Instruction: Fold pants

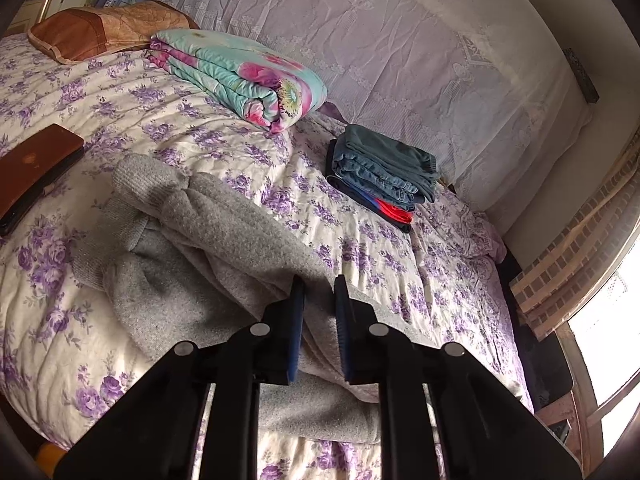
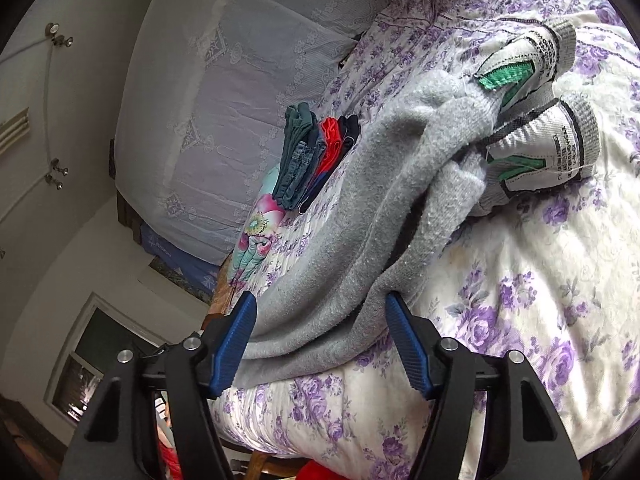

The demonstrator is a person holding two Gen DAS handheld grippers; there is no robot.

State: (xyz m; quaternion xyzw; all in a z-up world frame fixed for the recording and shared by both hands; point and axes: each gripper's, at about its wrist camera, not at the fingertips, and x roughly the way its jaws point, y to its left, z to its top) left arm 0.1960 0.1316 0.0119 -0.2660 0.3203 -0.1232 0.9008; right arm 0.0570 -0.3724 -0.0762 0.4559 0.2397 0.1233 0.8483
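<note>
Grey pants (image 1: 208,232) lie crumpled on the floral bed (image 1: 360,256); left gripper (image 1: 319,292) jaws pinch a fold of them, right gripper (image 2: 320,312) jaws stand wide astride a leg.

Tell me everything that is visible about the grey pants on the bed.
The grey pants are soft, fleecy knit, rumpled and unfolded on the purple-flowered bedspread. Their ribbed cuffs show white lining with green patches and printed labels. The left gripper is shut on a fold of the fabric; the right gripper stands open around an edge near the bed's side.
</note>
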